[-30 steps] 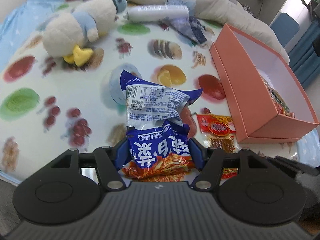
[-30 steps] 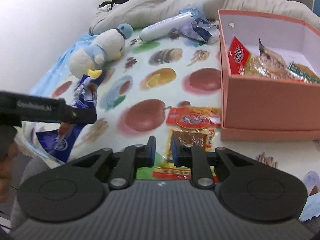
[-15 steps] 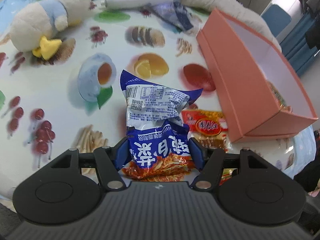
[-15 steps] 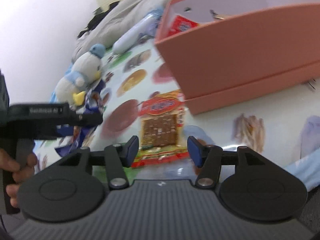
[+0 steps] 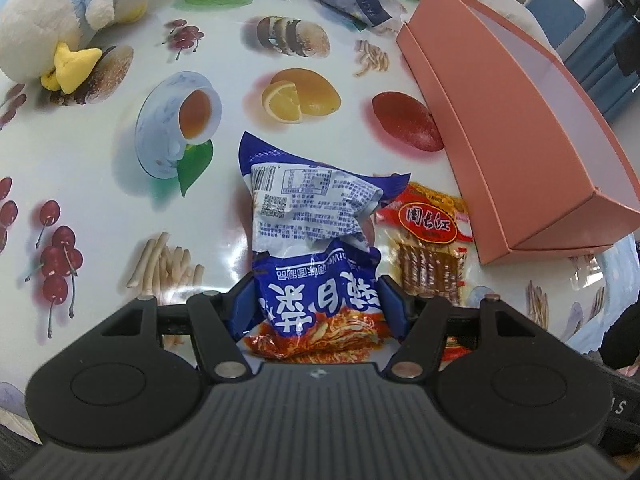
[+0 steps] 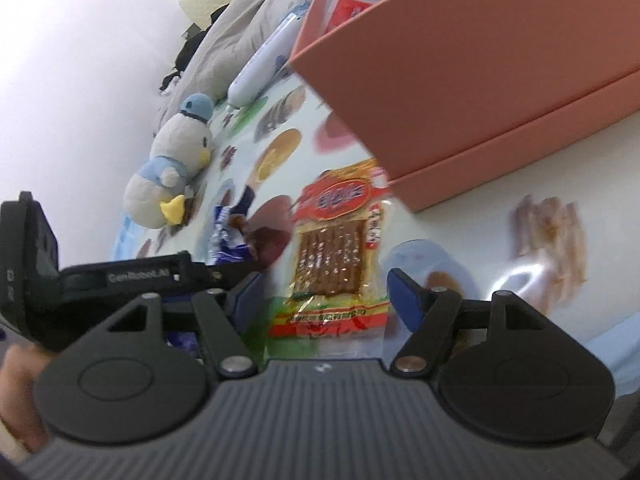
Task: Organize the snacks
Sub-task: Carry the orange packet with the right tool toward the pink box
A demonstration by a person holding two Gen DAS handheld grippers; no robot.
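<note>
Printed tablecloth [image 5: 120,208]; left gripper [image 5: 317,309] clamps blue packet [image 5: 316,248].

A home — plush penguin [image 5: 60,20] on a fruit-print tablecloth [image 5: 120,208]; rumpled grey bedding [image 6: 240,36] behind.

On the bench [image 5: 100,208] we see the snack pouch [image 5: 314,240] left of the flat snack packet [image 5: 430,240]; the box [image 5: 516,152] sits right of both, the plush toy [image 5: 68,20] far back left.
</note>
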